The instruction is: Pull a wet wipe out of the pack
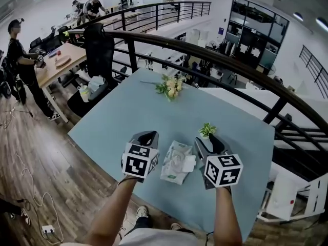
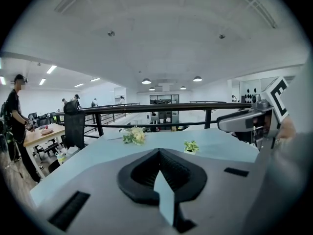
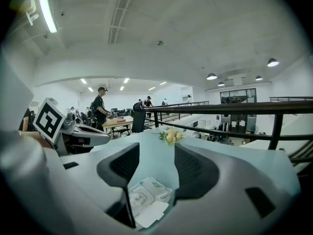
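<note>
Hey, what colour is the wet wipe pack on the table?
Mostly white with pale green print. The wet wipe pack shows best in the head view.

Left tongs (image 1: 148,135): grey moulded shell, black ribbed pads (image 2: 172,168), dark rectangular slots.
Right tongs (image 1: 210,137): same grey shell, black pads.
Marker cubes (image 1: 139,161): white faces with black square patterns, one per tongs.
Clothing: light grey top (image 1: 154,238).

Head view looks steeply down on the table (image 1: 128,111) and wipe pack (image 1: 177,163). Both gripper views skim low across the table, facing the flowers (image 2: 133,135) and railing (image 3: 220,107).
</note>
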Action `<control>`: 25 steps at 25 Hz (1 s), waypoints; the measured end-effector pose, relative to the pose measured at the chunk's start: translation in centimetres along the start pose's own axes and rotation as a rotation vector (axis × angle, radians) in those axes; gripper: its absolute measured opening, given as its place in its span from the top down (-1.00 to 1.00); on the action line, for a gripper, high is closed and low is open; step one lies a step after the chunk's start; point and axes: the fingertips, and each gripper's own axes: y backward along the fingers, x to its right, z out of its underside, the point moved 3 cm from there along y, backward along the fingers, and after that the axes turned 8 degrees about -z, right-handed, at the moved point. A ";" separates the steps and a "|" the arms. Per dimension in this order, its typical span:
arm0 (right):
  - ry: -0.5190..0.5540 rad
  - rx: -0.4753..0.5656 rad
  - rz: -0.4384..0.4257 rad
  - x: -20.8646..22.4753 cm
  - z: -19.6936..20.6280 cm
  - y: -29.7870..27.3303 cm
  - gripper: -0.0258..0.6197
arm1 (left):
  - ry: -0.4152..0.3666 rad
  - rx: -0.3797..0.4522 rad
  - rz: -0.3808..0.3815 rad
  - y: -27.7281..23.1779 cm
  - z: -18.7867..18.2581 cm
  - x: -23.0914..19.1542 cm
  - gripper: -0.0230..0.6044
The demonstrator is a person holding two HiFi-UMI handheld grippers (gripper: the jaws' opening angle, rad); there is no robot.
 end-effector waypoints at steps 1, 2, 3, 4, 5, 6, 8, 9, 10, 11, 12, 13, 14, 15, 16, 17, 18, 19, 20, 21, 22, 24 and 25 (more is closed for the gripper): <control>-0.005 0.001 0.015 -0.1 0.0 0.0 0.26 | -0.007 0.003 0.015 -0.2 -0.2 -0.1 0.95; -0.011 0.001 0.031 -0.2 0.1 -0.1 0.26 | -0.014 0.005 0.030 -0.5 -0.3 -0.2 0.95; -0.017 0.002 0.045 -0.3 0.2 -0.1 0.26 | -0.020 0.007 0.044 -0.7 -0.3 -0.3 0.95; -0.021 0.003 0.059 -0.4 0.3 -0.1 0.26 | -0.024 0.008 0.057 -0.9 -0.3 -0.5 0.95; -0.025 0.004 0.072 -0.5 0.3 -0.1 0.26 | -0.028 0.009 0.069 -1.0 -0.3 -0.6 0.95; -0.029 0.005 0.083 -0.6 0.4 -0.2 0.26 | -0.032 0.010 0.080 -1.2 -0.3 -0.7 0.95; -0.035 0.005 0.106 -0.8 0.5 -0.2 0.26 | -0.040 0.012 0.103 -1.6 -0.3 -0.8 0.95; -0.037 0.005 0.117 -0.8 0.6 -0.2 0.26 | -0.044 0.013 0.115 -1.8 -0.3 -0.8 0.95; -0.039 0.005 0.130 -0.9 0.6 -0.2 0.26 | -0.048 0.013 0.127 -2.0 -0.3 -0.9 0.95; -0.041 0.005 0.143 -1.0 0.7 -0.2 0.26 | -0.052 0.014 0.140 -2.2 -0.3 -0.9 0.95; -0.044 0.006 0.156 -1.0 0.8 -0.1 0.26 | -0.057 0.015 0.153 -2.4 -0.3 -0.8 0.95; -0.047 0.006 0.169 -1.0 1.0 -0.1 0.26 | -0.061 0.016 0.166 -2.6 -0.2 -0.8 0.95; -0.050 0.007 0.182 -1.0 1.1 0.0 0.26 | -0.067 0.018 0.179 -2.9 -0.2 -0.7 0.95; -0.053 0.007 0.195 -1.0 1.2 0.0 0.26 | -0.071 0.019 0.191 -3.0 -0.2 -0.6 0.95; -0.055 0.007 0.205 -1.1 1.2 0.1 0.26 | -0.075 0.021 0.202 -3.2 -0.2 -0.6 0.95; -0.057 0.007 0.215 -1.2 1.3 0.1 0.26 | -0.079 0.022 0.212 -3.3 -0.3 -0.6 0.95; -0.059 0.006 0.225 -1.3 1.4 0.1 0.26 | -0.083 0.023 0.222 -3.4 -0.2 -0.6 0.95; -0.062 0.006 0.236 -1.4 1.5 0.2 0.26 | -0.087 0.023 0.232 -3.4 -0.2 -0.6 0.95; -0.064 0.005 0.246 -1.4 1.6 0.3 0.26 | -0.091 0.023 0.242 -3.5 -0.1 -0.5 0.95; -0.065 0.004 0.255 -1.5 1.7 0.4 0.26 | -0.094 0.023 0.252 -3.6 -0.1 -0.4 0.95; -0.066 0.002 0.264 -1.5 1.8 0.5 0.26 | -0.097 0.024 0.260 -3.7 0.0 -0.4 0.95; -0.069 -0.001 0.278 -1.7 1.9 0.7 0.26 | -0.101 0.024 0.275 -3.8 -0.1 -0.2 0.95; -0.071 -0.001 0.284 -1.8 2.0 0.8 0.26 | -0.103 0.024 0.281 -3.8 -0.1 -0.2 0.95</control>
